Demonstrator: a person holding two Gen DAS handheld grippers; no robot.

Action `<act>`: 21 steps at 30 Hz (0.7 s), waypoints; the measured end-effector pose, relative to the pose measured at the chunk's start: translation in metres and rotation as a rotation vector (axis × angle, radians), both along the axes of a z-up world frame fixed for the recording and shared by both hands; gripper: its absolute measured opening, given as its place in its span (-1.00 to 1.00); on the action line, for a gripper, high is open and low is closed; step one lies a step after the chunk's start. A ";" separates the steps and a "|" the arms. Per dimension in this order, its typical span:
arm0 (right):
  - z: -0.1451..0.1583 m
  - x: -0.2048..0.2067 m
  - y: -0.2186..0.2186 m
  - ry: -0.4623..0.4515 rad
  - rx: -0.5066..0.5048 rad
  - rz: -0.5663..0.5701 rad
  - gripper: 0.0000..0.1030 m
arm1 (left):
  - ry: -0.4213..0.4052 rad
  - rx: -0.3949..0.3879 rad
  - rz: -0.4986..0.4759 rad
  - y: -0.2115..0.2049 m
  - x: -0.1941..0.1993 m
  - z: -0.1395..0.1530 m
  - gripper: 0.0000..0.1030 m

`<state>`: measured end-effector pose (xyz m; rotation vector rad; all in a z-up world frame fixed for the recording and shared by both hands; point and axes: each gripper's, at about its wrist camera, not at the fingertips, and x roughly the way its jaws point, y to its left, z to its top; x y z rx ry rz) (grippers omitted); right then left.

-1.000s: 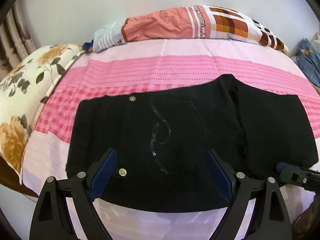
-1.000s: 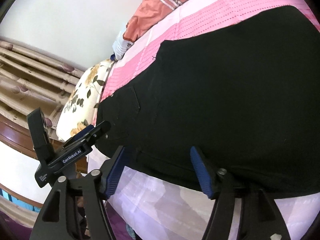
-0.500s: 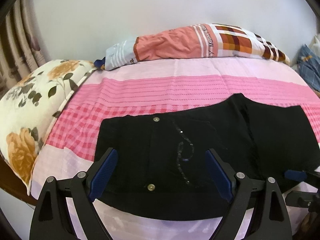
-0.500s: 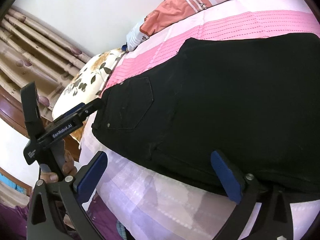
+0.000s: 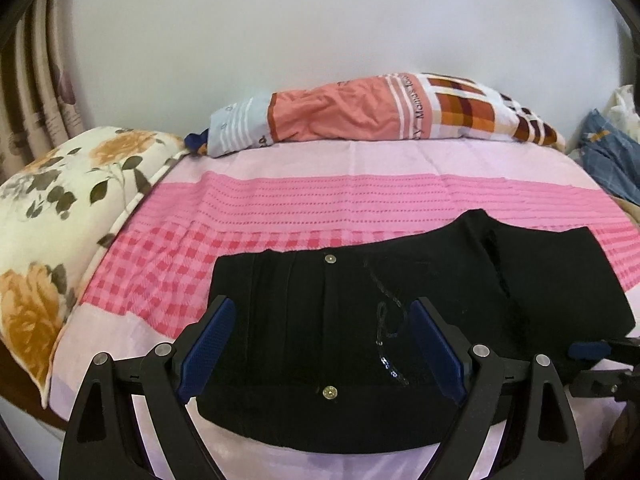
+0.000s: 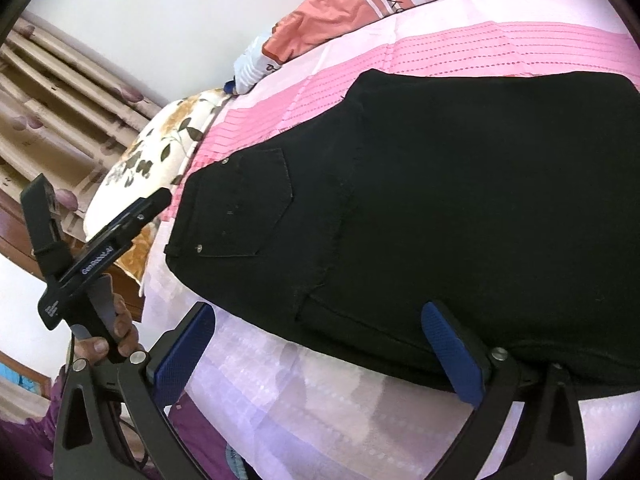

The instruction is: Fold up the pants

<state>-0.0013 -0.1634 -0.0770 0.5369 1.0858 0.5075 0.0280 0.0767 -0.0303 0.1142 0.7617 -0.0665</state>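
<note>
Black pants (image 5: pixel 420 320) lie folded in a flat stack on the pink bed, waistband end to the left, back pocket with rivets on top. They also show in the right wrist view (image 6: pixel 440 208). My left gripper (image 5: pixel 320 348) is open and empty, held back above the near edge of the waist end. My right gripper (image 6: pixel 316 352) is open and empty, over the bed's near edge just in front of the pants. The left gripper body (image 6: pixel 100 252) shows at the left in the right wrist view.
The bed has a pink striped and checked sheet (image 5: pixel 320 200). A floral pillow (image 5: pixel 60 216) lies at the left. A patterned orange pillow (image 5: pixel 380 108) lies along the far wall. Blue clothing (image 5: pixel 608 160) sits at the far right. Curtains (image 6: pixel 60 92) hang at the left.
Both grippers have pulled back and up from the pants. The right gripper's jaws opened wider. The pants stay flat on the bed.
</note>
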 end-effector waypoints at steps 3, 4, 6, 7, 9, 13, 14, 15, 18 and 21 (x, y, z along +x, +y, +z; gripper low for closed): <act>0.001 -0.001 0.004 0.001 -0.038 -0.005 0.98 | -0.006 0.004 -0.010 0.007 0.001 0.001 0.73; 0.000 -0.002 0.005 -0.001 -0.049 -0.007 0.98 | 0.001 0.004 -0.016 0.011 0.003 0.001 0.73; 0.000 -0.002 0.007 0.000 -0.071 -0.005 0.98 | 0.010 0.009 -0.016 0.017 0.006 -0.001 0.73; 0.001 -0.001 0.008 0.001 -0.079 0.000 0.98 | 0.014 0.007 -0.018 0.021 0.007 -0.001 0.72; 0.001 -0.001 0.009 0.000 -0.088 0.004 0.99 | 0.024 -0.006 -0.030 0.029 0.009 -0.003 0.73; 0.000 -0.001 0.004 -0.002 -0.059 0.000 0.99 | 0.040 -0.009 -0.038 0.046 0.016 -0.007 0.73; -0.001 -0.001 0.002 -0.001 -0.046 -0.006 0.99 | 0.054 -0.013 -0.046 0.050 0.018 -0.009 0.73; -0.001 -0.001 0.000 0.000 -0.033 -0.012 0.99 | 0.067 -0.019 -0.052 0.054 0.021 -0.011 0.73; -0.001 -0.002 -0.001 -0.001 -0.024 -0.015 0.99 | 0.084 -0.032 -0.066 0.064 0.025 -0.017 0.73; -0.001 -0.002 0.000 0.000 -0.028 -0.017 0.99 | 0.117 -0.053 -0.103 0.074 0.032 -0.022 0.73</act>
